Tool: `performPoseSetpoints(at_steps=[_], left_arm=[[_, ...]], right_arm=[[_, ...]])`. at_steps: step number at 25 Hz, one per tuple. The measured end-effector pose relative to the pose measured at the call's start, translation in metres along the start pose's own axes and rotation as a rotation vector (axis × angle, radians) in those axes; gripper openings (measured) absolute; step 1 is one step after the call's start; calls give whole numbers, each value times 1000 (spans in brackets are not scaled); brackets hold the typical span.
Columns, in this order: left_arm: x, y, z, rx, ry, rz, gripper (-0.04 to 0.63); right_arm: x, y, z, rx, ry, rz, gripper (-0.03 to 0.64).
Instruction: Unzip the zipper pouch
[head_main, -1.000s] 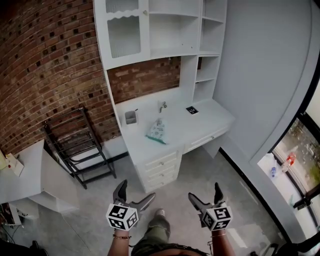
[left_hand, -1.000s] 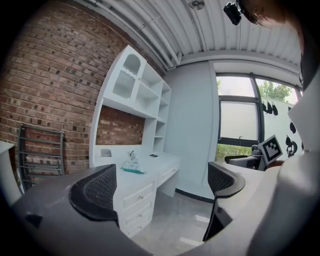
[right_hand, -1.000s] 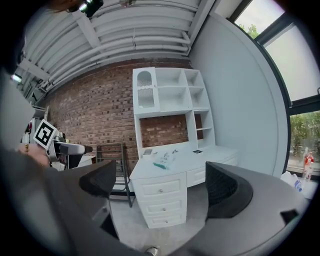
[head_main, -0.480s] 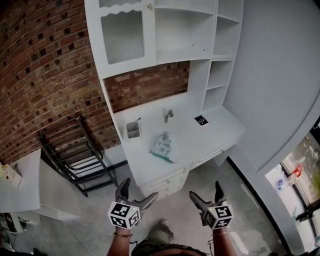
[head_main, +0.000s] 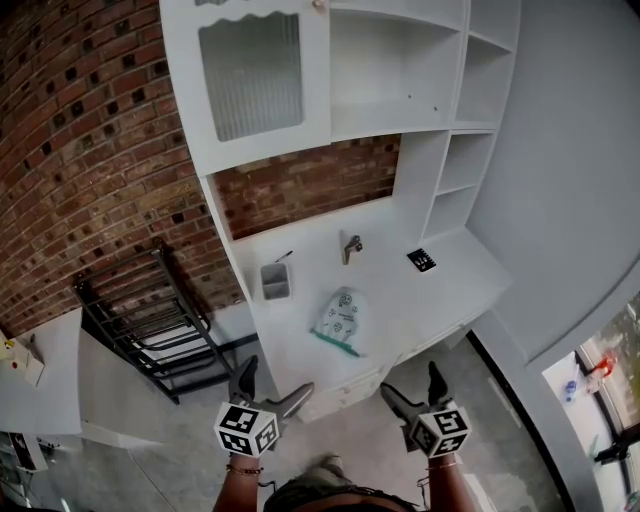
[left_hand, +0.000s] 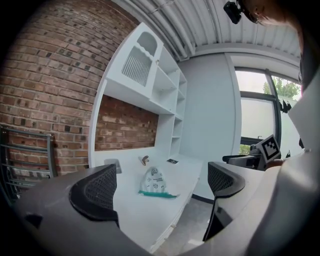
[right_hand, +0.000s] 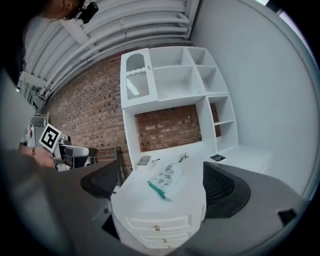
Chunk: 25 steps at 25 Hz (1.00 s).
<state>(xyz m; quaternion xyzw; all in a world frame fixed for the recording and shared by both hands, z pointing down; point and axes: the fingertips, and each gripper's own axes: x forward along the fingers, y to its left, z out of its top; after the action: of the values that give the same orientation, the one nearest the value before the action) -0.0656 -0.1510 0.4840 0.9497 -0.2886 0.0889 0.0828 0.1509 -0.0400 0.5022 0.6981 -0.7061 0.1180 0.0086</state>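
Observation:
The zipper pouch (head_main: 339, 319) is a pale patterned bag with a teal zipper edge, lying flat on the white desk (head_main: 400, 300) near its front edge. It also shows in the left gripper view as the pouch (left_hand: 155, 183) and in the right gripper view as the pouch (right_hand: 166, 179). My left gripper (head_main: 268, 385) and right gripper (head_main: 412, 385) hover side by side short of the desk, well apart from the pouch. Both are open with nothing between the jaws.
A small grey box (head_main: 275, 281), a metal hook piece (head_main: 351, 247) and a black marker tile (head_main: 421, 260) lie on the desk. Drawers (right_hand: 157, 230) face me below. A black metal rack (head_main: 150, 320) stands left, by the brick wall (head_main: 80, 150).
The view has closed in on the desk; the pouch now lies nearer and lower in the head view. Both grippers stay open, held the same way.

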Motion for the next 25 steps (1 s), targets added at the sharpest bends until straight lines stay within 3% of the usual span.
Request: performPoseSetpoints(at_steps=[7, 15, 20, 25], left_arm=[[28, 22, 8, -4, -16, 2, 566], [31, 18, -14, -29, 30, 8, 566], [36, 36, -11, -46, 13, 96, 566], [40, 59, 1, -84, -18, 185, 566]], right_arm=[[41, -8, 4, -29, 13, 77, 499], [61, -18, 1, -35, 47, 161, 486], [102, -14, 12, -152, 118, 342, 485], [145, 8, 15, -342, 245, 612, 471]])
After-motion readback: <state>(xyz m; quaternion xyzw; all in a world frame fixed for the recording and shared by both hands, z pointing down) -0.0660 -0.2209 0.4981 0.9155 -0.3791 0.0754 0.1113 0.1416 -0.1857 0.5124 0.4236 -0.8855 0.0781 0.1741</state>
